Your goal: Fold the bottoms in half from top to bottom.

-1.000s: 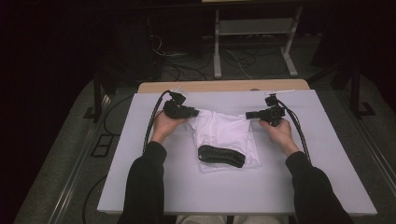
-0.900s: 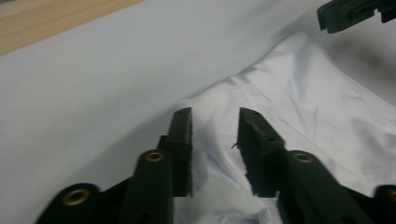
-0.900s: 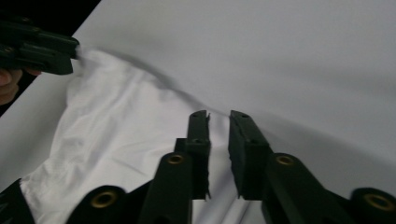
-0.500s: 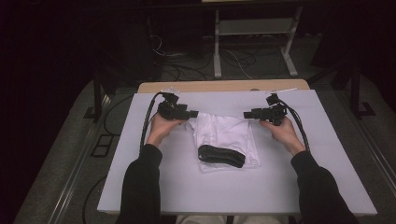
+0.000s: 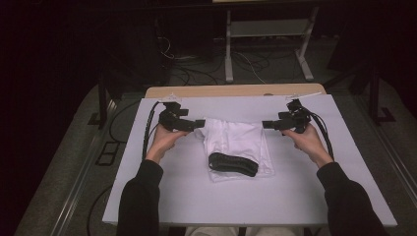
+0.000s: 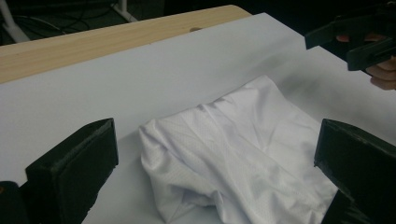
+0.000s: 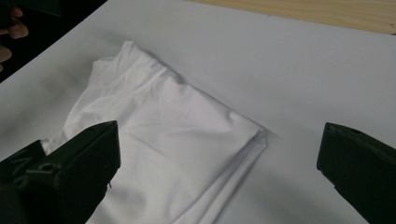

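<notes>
A folded white garment (image 5: 236, 142) lies in the middle of the white board (image 5: 275, 206), with a black band (image 5: 232, 163) across its near end. My left gripper (image 5: 199, 124) hovers just off the garment's far left corner. Its jaws have just been opening and stand wide, with nothing pressed between them. My right gripper (image 5: 265, 124) hovers off the far right corner, and its jaws have likewise just been opening. In the left gripper view the rumpled white garment (image 6: 233, 158) lies below the open gripper (image 6: 215, 149). In the right gripper view the smooth folded garment (image 7: 159, 135) lies under the open gripper (image 7: 219, 149).
A wooden table edge (image 5: 231, 91) runs behind the white board. A metal stand (image 5: 265, 44) and cables are on the dark floor beyond. Each gripper's cable (image 5: 147, 132) trails along the board's side. Bare board lies left, right and in front of the garment.
Both grippers have drawn outward and slightly up from the garment's far corners, and their jaws have opened. The white cloth now rests on the board by itself.
</notes>
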`<state>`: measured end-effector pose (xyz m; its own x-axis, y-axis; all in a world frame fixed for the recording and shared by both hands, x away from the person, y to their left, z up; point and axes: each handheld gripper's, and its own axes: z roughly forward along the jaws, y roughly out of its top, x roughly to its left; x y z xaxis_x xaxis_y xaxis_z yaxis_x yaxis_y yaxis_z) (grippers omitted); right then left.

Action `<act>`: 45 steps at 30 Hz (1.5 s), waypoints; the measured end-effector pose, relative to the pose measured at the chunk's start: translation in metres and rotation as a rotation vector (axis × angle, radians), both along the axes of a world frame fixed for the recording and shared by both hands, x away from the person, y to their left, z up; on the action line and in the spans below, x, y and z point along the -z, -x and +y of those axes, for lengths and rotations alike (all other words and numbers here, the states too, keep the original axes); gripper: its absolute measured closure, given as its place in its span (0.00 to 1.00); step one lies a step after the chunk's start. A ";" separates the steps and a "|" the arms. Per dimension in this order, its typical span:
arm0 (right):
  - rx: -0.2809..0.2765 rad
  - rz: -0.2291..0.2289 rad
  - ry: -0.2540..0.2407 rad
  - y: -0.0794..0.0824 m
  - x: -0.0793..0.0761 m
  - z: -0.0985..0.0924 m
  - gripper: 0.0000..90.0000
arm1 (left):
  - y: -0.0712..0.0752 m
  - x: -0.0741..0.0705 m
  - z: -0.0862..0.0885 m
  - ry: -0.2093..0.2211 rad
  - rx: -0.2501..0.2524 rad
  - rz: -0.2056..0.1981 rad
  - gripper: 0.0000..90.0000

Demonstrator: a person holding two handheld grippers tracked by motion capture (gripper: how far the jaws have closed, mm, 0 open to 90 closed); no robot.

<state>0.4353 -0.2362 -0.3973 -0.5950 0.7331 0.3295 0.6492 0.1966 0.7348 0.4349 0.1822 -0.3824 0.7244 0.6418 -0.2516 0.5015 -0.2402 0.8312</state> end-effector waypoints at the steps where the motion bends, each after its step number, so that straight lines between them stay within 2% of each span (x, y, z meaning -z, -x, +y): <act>1: -0.001 -0.006 0.003 0.003 -0.001 -0.002 0.00 | 0.003 0.000 0.001 -0.002 -0.005 -0.003 0.00; 11: -0.024 -0.044 0.056 0.028 -0.005 -0.015 0.00 | 0.026 -0.004 0.018 0.009 -0.035 -0.043 0.00; 19: -0.021 -0.059 0.069 0.048 -0.004 -0.028 0.00 | 0.043 -0.006 0.027 0.004 -0.042 -0.065 0.00; 28: -0.003 -0.067 0.058 0.065 -0.003 -0.043 0.00 | 0.059 -0.006 0.032 0.006 -0.042 -0.081 0.00; 31: 0.004 -0.085 0.044 0.072 -0.003 -0.048 0.00 | 0.066 -0.006 0.034 0.001 -0.041 -0.090 0.00; 34: 0.011 -0.097 0.032 0.080 -0.002 -0.053 0.00 | 0.073 -0.006 0.037 0.007 -0.042 -0.096 0.00; 45: 0.021 -0.115 0.039 0.109 0.003 -0.067 0.00 | 0.100 0.003 0.049 0.037 -0.051 -0.104 0.00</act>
<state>0.3262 -0.3033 -0.4000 -0.6118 0.7565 0.2309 0.5650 0.2137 0.7969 0.3348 0.2313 -0.3850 0.7148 0.6699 -0.2007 0.4226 -0.1851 0.8872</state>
